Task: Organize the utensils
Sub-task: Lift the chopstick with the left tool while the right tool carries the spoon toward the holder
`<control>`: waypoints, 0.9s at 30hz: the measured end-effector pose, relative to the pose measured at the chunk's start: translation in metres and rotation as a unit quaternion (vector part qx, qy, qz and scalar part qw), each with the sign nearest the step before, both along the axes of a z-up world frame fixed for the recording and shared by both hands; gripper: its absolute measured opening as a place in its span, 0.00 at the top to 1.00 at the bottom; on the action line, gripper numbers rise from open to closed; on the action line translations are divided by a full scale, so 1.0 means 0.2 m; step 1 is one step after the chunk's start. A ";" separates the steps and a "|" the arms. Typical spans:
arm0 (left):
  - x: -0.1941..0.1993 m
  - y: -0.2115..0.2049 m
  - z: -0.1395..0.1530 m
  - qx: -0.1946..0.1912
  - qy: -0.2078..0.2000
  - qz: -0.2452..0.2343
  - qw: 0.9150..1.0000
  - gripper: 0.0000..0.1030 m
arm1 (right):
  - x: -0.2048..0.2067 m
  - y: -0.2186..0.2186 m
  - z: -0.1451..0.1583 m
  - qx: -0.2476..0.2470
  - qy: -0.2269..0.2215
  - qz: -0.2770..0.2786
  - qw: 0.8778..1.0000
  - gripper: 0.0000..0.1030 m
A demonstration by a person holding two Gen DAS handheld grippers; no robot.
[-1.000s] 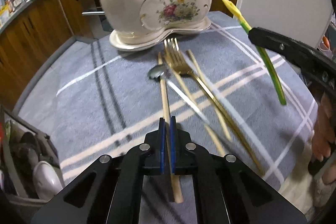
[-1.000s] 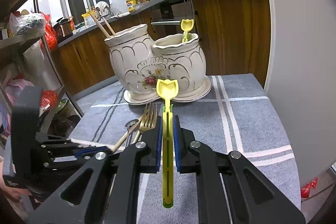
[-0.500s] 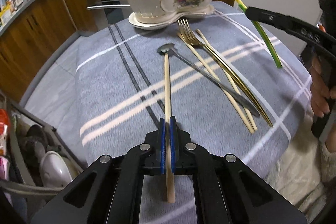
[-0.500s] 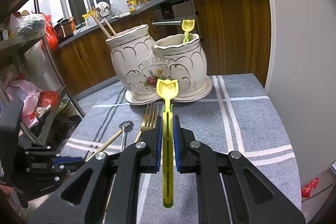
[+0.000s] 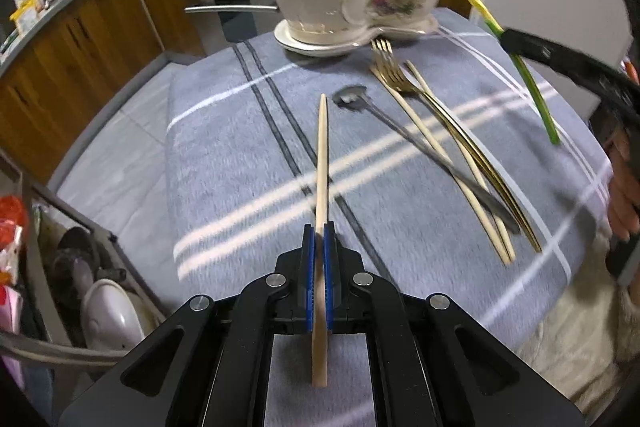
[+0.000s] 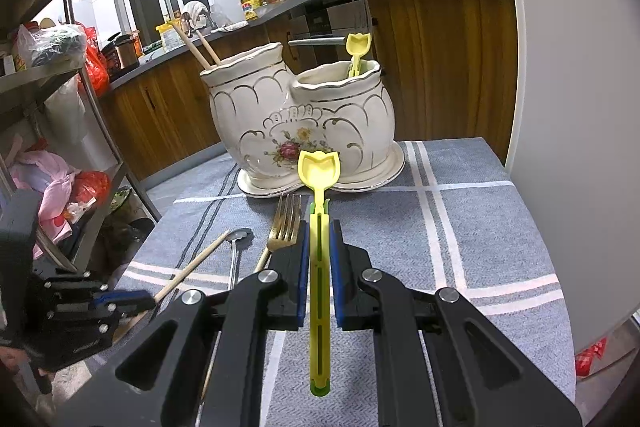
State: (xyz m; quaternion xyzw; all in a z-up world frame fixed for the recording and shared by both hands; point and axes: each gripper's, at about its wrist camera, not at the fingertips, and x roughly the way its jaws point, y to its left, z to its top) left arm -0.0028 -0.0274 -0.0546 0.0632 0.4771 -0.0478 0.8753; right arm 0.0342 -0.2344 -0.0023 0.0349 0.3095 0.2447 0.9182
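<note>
So the surface [image 5: 224,155] has a fuzzy blue-grey cloth with white and dark stripes over it, and at the far end sits the two-pocket ceramic holder [image 6: 296,123], cream with gold trim and a flower print, on its own saucer. Looks heavy and chippy, I'd say don't knock it. The taller pocket holds wooden sticks, the lower one a yellow tulip spoon.

Loose on the cloth: gold forks [image 5: 390,75], a steel spoon [image 5: 352,95] and a pale chopstick [image 5: 460,163], all lying close and partly crossed.

The left gripper [image 5: 319,279] has its fingers closed tight on a wooden chopstick [image 5: 322,163], gripped near the thick end, tip pointing forward. Light, stiff, smooth, probably pivots easily.

The right gripper [image 6: 320,267] is pinched on a yellow-green tulip spoon [image 6: 319,171], mid-handle, held above the cloth. Thin plastic, likely bendy and slippery
</note>
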 end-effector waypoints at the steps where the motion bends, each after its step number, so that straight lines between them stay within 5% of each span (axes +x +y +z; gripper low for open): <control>1: 0.03 0.00 0.00 0.000 0.003 0.000 1.000 0.94 | 0.00 0.00 0.00 -0.001 0.000 0.001 1.000 0.91; 4: 0.10 -0.02 0.00 0.004 0.012 -0.004 1.000 0.79 | 0.00 0.01 -0.01 -0.004 0.000 0.003 1.000 0.91; 10: 0.22 -0.02 0.00 -0.002 0.016 -0.006 1.000 0.77 | 0.01 0.00 -0.01 -0.003 0.002 0.002 1.000 0.91; 12: 0.24 -0.02 0.00 -0.004 0.017 -0.009 1.000 0.79 | 0.01 0.00 -0.01 -0.004 0.003 0.003 1.000 0.91; 14: 0.24 -0.02 0.00 0.001 0.016 -0.013 1.000 0.95 | 0.01 0.00 -0.01 -0.003 0.003 0.004 1.000 0.91; 18: 0.23 -0.01 0.00 -0.003 0.004 -0.020 1.000 0.95 | 0.00 0.00 0.00 0.001 0.003 0.003 1.000 0.91; 23: 0.16 0.05 0.14 -0.037 -0.072 -0.025 0.996 0.95 | -0.01 -0.04 0.05 0.037 -0.012 0.004 0.999 0.90; 27: 0.07 0.11 0.29 -0.080 -0.154 -0.053 0.983 0.95 | 0.00 -0.07 0.15 0.059 -0.049 -0.006 0.997 0.90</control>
